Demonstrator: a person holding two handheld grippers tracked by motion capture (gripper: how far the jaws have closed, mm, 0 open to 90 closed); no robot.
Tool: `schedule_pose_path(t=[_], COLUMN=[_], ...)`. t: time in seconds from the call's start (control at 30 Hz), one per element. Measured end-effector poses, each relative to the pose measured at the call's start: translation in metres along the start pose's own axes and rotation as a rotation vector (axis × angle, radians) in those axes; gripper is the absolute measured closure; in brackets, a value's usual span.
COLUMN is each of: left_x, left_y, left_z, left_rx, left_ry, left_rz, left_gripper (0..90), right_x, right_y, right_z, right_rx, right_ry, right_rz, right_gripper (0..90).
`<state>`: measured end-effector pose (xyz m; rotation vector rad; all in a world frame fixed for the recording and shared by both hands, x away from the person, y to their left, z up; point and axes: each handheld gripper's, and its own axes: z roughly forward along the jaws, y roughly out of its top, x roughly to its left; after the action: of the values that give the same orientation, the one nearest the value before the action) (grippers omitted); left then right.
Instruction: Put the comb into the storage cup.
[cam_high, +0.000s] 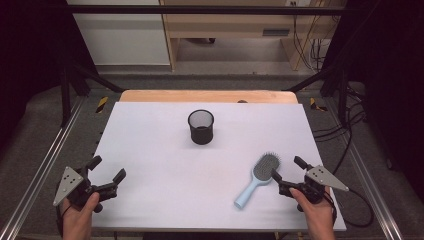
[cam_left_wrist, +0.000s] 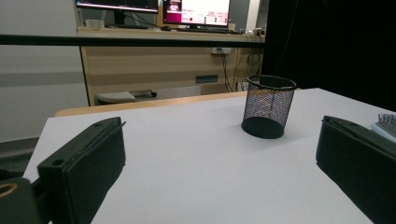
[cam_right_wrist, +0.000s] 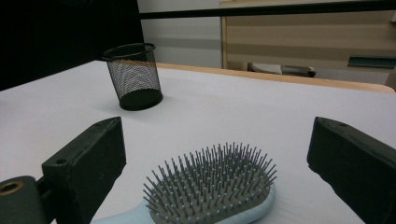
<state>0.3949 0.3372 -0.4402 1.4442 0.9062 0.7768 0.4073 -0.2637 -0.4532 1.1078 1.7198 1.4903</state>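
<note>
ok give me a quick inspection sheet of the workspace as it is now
surface: white table top, wooden strip along its far edge
things: black mesh cup upright near the middle; light blue hairbrush lying bristles up, near right
clutter: nothing seen
grippers: left gripper open over the near left corner, holding nothing; right gripper open, jaws either side of the brush head, not closed on it
cables: black cable trailing off the right gripper; more on the floor at right
surroundings: wooden desk with monitors behind
</note>
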Motion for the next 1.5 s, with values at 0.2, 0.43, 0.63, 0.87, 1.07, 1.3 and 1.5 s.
schedule_pose_path(t=[0.2, 0.43, 0.63, 0.87, 1.07, 1.3, 1.5], left_x=[0.001, -0.001, -0.001, -0.001, -0.002, -0.004, -0.005], left_y=[0.000, -0.001, -0.001, -0.001, -0.002, -0.002, -0.003], left_z=[0.002, 0.001, 0.001, 0.001, 0.002, 0.003, 0.005], left_rx=[0.003, 0.013, 0.015, 0.019, 0.027, 0.030, 0.042], left_ry=[0.015, 0.009, 0.011, 0.010, 0.007, 0.001, -0.004], left_rz=[0.002, 0.006, 0.003, 0.006, 0.009, 0.015, 0.021], left_gripper=[1.6, 1.7, 1.7, 1.7, 1.8, 1.9, 1.9], right_x=[0.003, 0.015, 0.027, 0.053, 0.072, 0.090, 0.100], right_y=[0.001, 0.014, 0.026, 0.030, 0.024, 0.010, -0.005], right_z=[0.002, 0.005, 0.012, 0.025, 0.041, 0.052, 0.056], right_rx=[0.014, 0.050, 0.086, 0.139, 0.196, 0.320, 0.414], right_ry=[-0.023, -0.029, -0.024, 0.071, 0.143, 0.199, 0.215], right_rz=[-0.002, -0.003, 0.007, -0.043, -0.066, -0.072, -0.065], right_gripper=[5.6, 12.0, 22.5, 54.0, 74.4, 90.0, 90.0])
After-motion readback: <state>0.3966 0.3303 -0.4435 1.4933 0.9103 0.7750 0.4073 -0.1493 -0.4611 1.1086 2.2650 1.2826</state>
